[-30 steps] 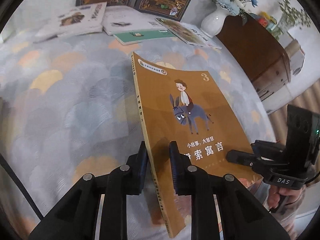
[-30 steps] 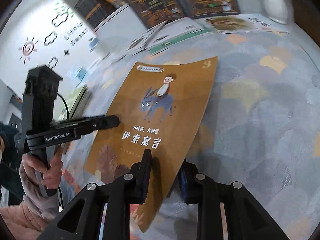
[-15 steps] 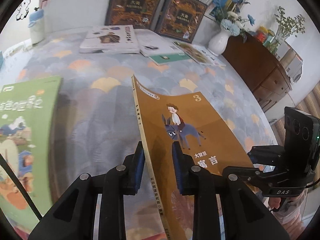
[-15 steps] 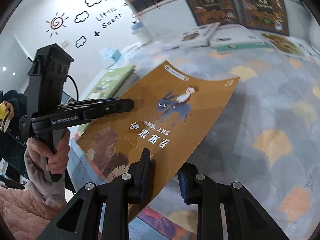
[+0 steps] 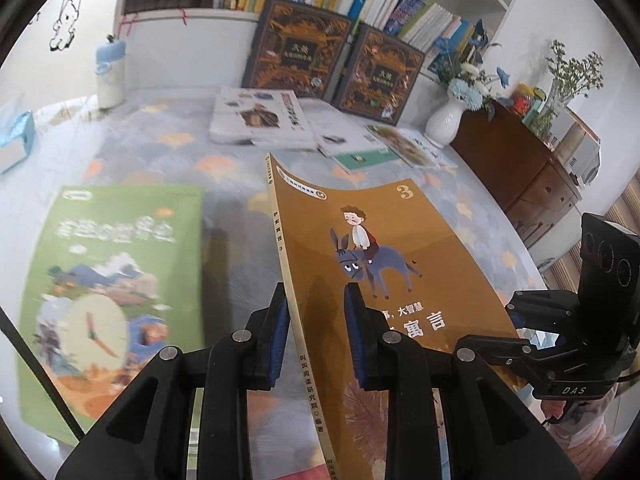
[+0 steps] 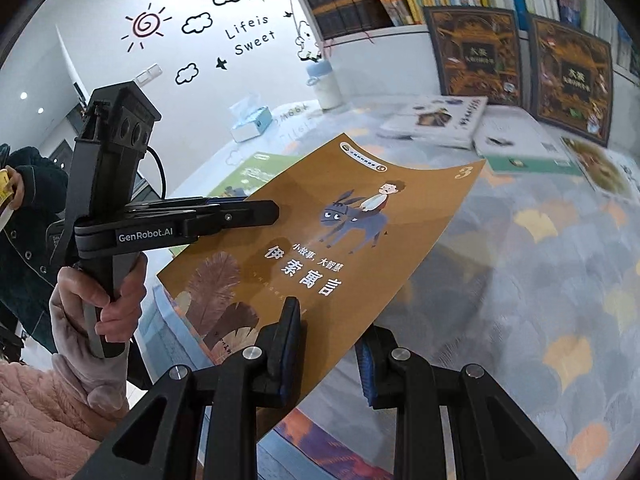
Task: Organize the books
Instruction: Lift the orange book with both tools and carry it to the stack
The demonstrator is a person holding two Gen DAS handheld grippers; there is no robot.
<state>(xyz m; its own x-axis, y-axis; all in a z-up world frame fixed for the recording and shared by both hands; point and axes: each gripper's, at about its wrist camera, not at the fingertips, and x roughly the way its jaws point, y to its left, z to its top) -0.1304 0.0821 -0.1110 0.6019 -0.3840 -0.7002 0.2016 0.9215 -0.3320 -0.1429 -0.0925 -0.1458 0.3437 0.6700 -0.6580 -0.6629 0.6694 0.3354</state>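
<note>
Left wrist view — left claw (image 5: 316, 334) clamped on brown book (image 5: 384, 248), right claw (image 6: 330, 354) gripping its edge

Green book (image 5: 116, 284) blocks left; bedspread (image 6: 540, 264) open right; far books (image 5: 260, 120) crowd shelf.

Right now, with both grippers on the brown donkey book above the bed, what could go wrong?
1. The brown book is thin and already bowing between the left gripper and the right gripper; pulling apart could crease or tear it.
2. Each grips only an edge, so it may slip.
3. Lowering blindly could scuff the green book lying beside it.
</note>
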